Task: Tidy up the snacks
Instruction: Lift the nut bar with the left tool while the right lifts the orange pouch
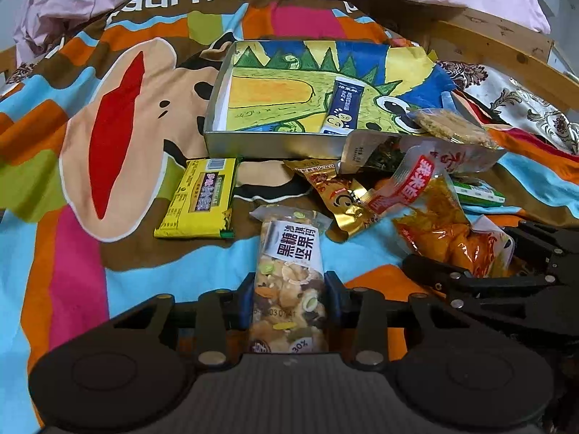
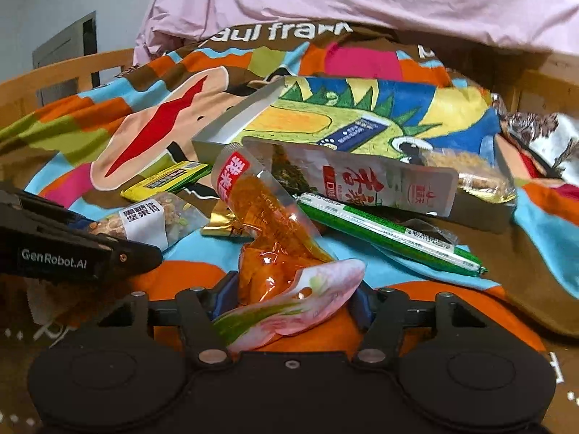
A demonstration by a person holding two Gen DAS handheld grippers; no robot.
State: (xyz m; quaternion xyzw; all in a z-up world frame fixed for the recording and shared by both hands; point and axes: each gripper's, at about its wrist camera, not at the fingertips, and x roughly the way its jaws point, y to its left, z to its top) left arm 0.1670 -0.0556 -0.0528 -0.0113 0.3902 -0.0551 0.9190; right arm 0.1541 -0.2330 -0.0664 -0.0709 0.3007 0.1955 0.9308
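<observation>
We found the left gripper (image 1: 289, 300) closed on the clear nut-mix packet (image 1: 287, 282), blue pads pressing both sides; the packet's lower end was hidden behind the gripper body. The right gripper (image 2: 293, 305) stood about half open around the orange snack pouch (image 2: 269, 238). Its crumpled pink-and-green end filled the gap, but we could not tell whether the pads pressed it.

On the bed's cartoon blanket (image 1: 108, 137) beyond lay a yellow packet (image 1: 197, 199), a gold wrapper (image 1: 336, 191) partly under the pouch, and a green stick pack (image 2: 391, 235). A white seaweed pouch (image 2: 365, 184) leaned on the near wall of the open box (image 1: 267, 141), covering part of it. Inside the box lay a blue sachet (image 1: 342, 106). A cracker pack (image 1: 456, 130) sat at its right corner; its label was unreadable.
</observation>
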